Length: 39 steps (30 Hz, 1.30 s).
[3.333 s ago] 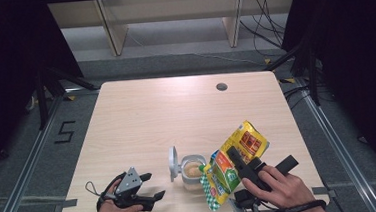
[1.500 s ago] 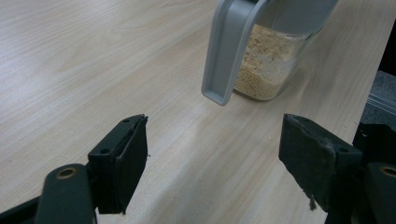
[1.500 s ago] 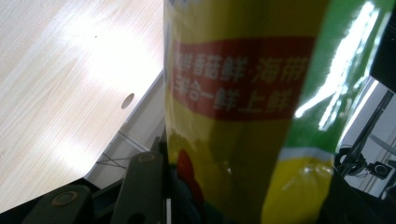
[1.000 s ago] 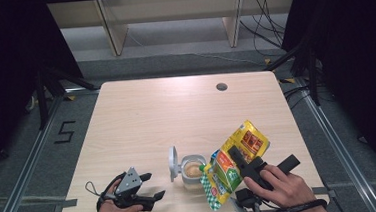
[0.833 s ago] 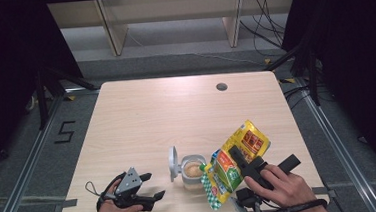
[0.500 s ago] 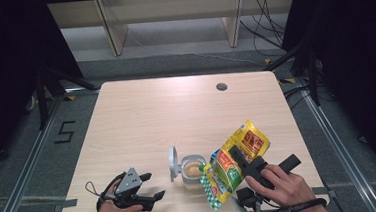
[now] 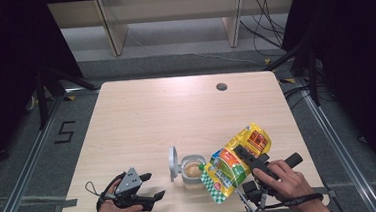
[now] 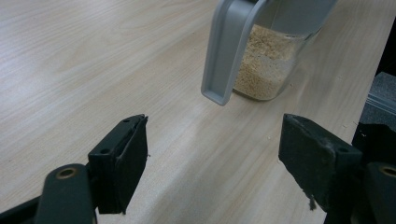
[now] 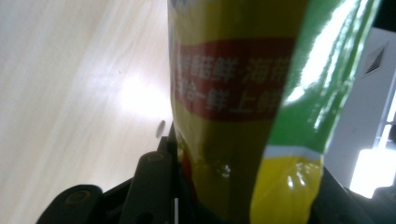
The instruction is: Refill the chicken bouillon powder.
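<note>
Much of the right gripper (image 7: 245,161) was hard to make out from above: the person's right hand (image 7: 286,182) covered its body, and the pouch (image 7: 235,163) hid where the jaws met it. In the right gripper view the yellow, green and red pouch rose so close to the lens that its top and both sides were cut off, and its print was blurred; the right-hand jaw was mostly lost behind the foil. The jaws had just been closing, and the pouch sat clamped between them, tilted with its lower corner hanging over the jar (image 7: 193,170).

The jar stood near the front edge of the counter (image 7: 176,112), a small clear one holding a tan, grainy fill, with its grey lid (image 7: 173,162) flipped up on the left side. The pouch's green-checked corner reached just to the jar's right rim; whether it touched the glass I could not tell.

The left gripper (image 7: 150,199) rested low on the counter near the front edge, held in the left hand (image 7: 114,211), well left of the jar. Its jaws stood wide apart with only bare wood between them. In the left gripper view the jar (image 8: 268,60) lay ahead of the jaws, its top cut off, the lid (image 8: 229,46) hanging down in front of it.
</note>
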### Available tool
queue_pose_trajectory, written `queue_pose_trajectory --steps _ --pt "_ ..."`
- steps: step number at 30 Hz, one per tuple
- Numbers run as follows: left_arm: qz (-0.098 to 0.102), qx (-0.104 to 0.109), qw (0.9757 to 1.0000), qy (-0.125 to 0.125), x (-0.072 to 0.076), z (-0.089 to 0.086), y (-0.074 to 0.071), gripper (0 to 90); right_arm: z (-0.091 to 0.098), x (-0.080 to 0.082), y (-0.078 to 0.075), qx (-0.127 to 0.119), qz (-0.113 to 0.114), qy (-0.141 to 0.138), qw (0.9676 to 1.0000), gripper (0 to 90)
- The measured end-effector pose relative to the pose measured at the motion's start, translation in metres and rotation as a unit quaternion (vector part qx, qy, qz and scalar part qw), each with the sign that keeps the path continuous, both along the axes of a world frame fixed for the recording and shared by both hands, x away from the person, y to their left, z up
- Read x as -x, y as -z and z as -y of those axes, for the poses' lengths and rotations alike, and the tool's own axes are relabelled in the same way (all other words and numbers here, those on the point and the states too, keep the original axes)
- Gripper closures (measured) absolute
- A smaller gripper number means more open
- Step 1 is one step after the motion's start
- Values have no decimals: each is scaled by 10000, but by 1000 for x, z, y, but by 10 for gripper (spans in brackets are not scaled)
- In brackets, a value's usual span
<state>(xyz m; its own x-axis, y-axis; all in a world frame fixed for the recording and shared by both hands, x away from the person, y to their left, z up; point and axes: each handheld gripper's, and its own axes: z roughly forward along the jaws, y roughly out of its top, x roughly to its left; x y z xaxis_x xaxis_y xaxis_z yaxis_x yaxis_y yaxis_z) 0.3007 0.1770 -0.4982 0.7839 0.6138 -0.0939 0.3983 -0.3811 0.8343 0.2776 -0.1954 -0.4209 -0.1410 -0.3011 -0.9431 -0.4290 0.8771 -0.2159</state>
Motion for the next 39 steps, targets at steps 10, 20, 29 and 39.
queue_pose_trajectory --steps 10,20,29,39 --pt "14 9 10000 -21 0 0 -1 236 8 -11 11 -676 -631 -135 9956 688" --pt "29 -127 9999 40 -1 -2 -1 236 21 -19 22 -1663 -1376 -161 9763 696" --pt "23 -52 10000 26 0 -1 -1 236 27 -24 33 -2193 -1720 -306 9599 702" --pt "30 -57 10000 25 0 -2 -1 236 37 -29 38 -3039 -2364 -334 9223 712"
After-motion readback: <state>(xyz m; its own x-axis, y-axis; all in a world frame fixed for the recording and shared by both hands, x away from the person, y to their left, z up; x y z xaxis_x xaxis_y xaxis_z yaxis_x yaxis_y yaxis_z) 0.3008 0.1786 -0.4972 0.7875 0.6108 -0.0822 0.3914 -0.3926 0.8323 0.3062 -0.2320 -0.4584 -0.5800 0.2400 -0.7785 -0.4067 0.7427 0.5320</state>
